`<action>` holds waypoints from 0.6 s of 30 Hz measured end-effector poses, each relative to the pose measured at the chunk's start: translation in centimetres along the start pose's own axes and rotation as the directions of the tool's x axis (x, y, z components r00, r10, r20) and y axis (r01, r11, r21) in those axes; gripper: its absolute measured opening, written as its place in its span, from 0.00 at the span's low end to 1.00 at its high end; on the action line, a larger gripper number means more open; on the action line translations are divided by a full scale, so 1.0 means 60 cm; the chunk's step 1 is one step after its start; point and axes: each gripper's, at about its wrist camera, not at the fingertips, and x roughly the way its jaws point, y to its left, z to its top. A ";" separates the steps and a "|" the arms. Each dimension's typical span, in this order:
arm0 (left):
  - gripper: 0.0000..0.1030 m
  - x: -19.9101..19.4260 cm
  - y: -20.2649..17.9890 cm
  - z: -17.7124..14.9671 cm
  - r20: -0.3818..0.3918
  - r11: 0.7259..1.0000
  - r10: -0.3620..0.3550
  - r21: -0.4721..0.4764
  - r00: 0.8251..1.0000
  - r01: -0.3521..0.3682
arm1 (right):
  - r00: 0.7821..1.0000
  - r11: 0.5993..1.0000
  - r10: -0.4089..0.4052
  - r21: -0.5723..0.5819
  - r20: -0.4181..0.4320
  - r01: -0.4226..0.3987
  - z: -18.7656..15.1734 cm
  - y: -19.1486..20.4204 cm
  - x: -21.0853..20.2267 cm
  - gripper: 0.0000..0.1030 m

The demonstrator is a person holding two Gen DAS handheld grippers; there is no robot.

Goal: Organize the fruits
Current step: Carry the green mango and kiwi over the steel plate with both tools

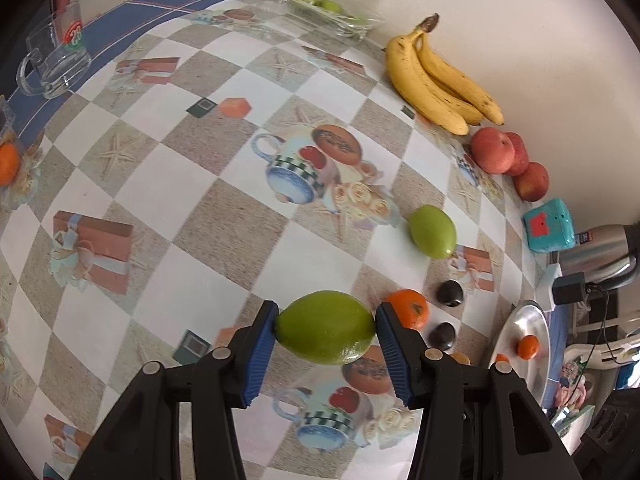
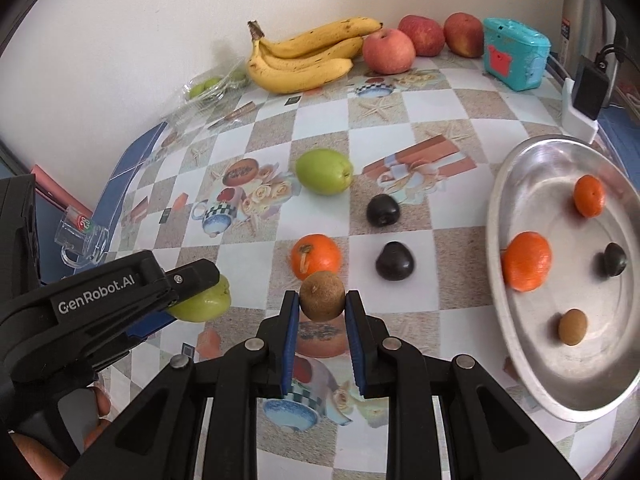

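On the metal tray lay only four small fruits, two oranges, one dark plum and one kiwi, so most sorting seemed left. On the table stayed three bananas, three apples, one green fruit, one orange and two plums. The left gripper clamped a second green fruit and the right gripper a kiwi, both above the table.

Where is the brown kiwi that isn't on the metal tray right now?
The kiwi is clamped in the right gripper, low and central in the right wrist view, just in front of the loose orange on the tablecloth and left of the metal tray.
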 end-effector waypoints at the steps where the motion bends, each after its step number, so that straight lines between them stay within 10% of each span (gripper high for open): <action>1: 0.52 0.000 -0.007 -0.003 0.000 1.000 -0.003 0.008 1.000 0.003 | 1.000 1.000 -0.004 0.004 0.003 0.004 0.000 -0.005 -0.003 0.23; 18: 0.52 0.012 -0.154 -0.092 -0.027 0.971 -0.047 0.234 0.999 0.052 | 0.990 0.967 -0.136 0.221 0.040 0.124 0.012 -0.189 -0.087 0.23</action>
